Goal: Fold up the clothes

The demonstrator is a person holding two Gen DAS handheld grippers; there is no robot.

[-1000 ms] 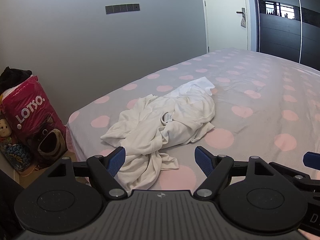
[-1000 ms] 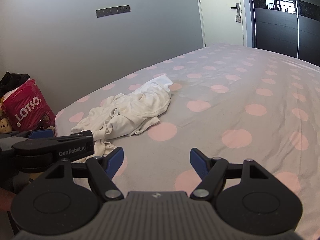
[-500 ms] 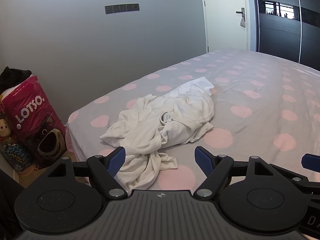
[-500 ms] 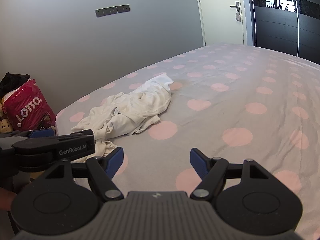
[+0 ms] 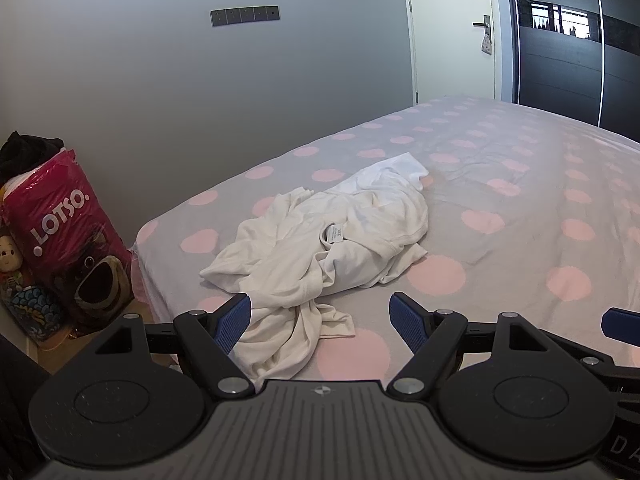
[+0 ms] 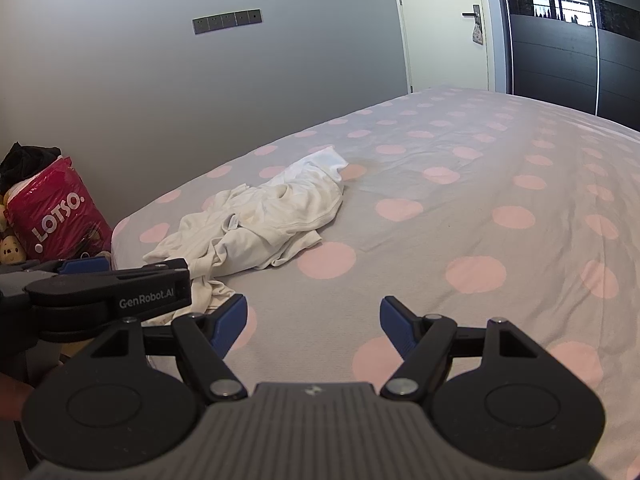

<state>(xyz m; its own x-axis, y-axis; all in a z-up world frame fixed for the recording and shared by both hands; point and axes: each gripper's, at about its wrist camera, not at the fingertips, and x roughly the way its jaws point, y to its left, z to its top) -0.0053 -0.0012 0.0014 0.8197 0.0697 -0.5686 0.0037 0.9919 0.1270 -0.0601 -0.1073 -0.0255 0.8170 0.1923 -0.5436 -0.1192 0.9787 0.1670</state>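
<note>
At the far left, on the floor against a grey wall, a red plastic bag (image 5: 70, 232) printed with the word LOTSO stands beside the corner of the bed, with dark cloth piled on top of it and a small stuffed toy (image 5: 10, 252) tucked at its left side. To the right of the bag begins the bed (image 5: 520, 248), covered in a grey sheet with pink polka dots, which fills most of both views.

My left gripper (image 5: 320, 316) hovers low over the near edge of the bed, its blue-padded jaws spread wide apart and holding nothing. Just ahead of it, and partly between its fingers in the left wrist view, lies a crumpled white garment (image 5: 328, 240), a shirt with a small size label (image 5: 334, 234) showing at the neckline. It sits in a heap near the bed's left corner, one end trailing toward me and the other stretching away toward the middle of the bed.

My right gripper (image 6: 314, 316) hangs over bare sheet to the right of the garment, jaws likewise released and empty. In its view, my left gripper (image 6: 86, 266) appears at the left edge, marked GenRobot.AI, close to the garment's near end.

Farther right, beyond the bed, are a pale door (image 5: 452, 32) with a lever handle and a dark wardrobe (image 5: 572, 40).
</note>
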